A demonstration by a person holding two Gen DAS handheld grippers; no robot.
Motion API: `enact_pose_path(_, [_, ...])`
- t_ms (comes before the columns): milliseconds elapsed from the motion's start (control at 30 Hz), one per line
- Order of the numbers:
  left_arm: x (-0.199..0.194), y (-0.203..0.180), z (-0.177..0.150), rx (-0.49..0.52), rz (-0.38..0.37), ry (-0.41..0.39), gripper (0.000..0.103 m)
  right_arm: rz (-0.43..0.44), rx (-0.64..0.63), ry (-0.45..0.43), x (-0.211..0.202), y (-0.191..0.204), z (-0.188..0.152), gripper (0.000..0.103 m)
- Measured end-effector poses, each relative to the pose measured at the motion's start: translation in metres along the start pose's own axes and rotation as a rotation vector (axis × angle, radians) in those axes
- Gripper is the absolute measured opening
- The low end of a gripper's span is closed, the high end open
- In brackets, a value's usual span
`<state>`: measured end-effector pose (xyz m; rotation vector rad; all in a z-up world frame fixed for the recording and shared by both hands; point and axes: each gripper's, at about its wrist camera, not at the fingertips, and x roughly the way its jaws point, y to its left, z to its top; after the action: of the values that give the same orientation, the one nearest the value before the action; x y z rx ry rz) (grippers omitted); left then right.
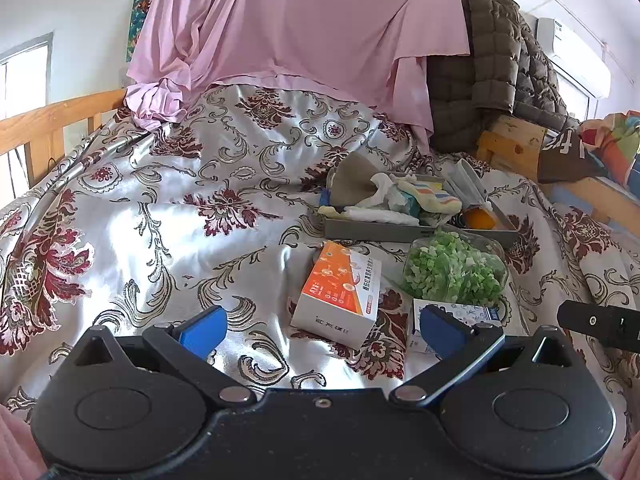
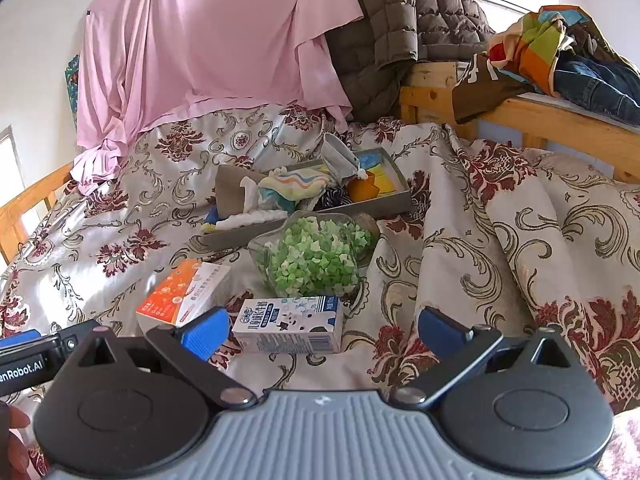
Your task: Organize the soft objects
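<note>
1. Two hand-held grippers hover low over the bed (image 1: 120,216): our left hand-held gripper (image 1: 322,330) and right hand-held gripper (image 2: 323,330) both have their jaws spread wide and hold nothing.
2. Soft things are heaped in the grey tray (image 2: 394,200) toward the head of the bed: a striped sock (image 2: 294,188), a white tissue wad (image 2: 256,216), and some dark patterned cloth we cannot identify.
3. Nearer us, loose on the quilt, lie an orange box (image 1: 340,292), a milk carton (image 2: 290,324) and a clear bag of green bits (image 2: 312,256). The bag touches the tray's near wall; the carton lies just beside the bag.
4. We judge the sock light, limp and easy to snag; it should be pinched at a bunched fold in its middle, or it will trail and drag the tissue with it.
5. The sock lies with its long axis running along the tray's length, its end pointing toward the tray's far right corner.
6. The bag looks slippery and shapeless; taking it near the top, where the film gathers, seems safest, since a squeeze at the belly could burst it.
7. The boxes are stiff, so we judge they are not our business here.
</note>
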<state>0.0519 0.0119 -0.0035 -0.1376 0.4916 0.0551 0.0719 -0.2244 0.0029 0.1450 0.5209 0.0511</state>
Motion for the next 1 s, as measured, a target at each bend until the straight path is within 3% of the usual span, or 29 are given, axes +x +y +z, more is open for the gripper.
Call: enact_pose_path(1000, [0.0009,-0.0001,-0.0005,0.0,-0.005,0.027,0.102,0.0,0.0,0.008,0.002,0.0009,-0.0018,0.103])
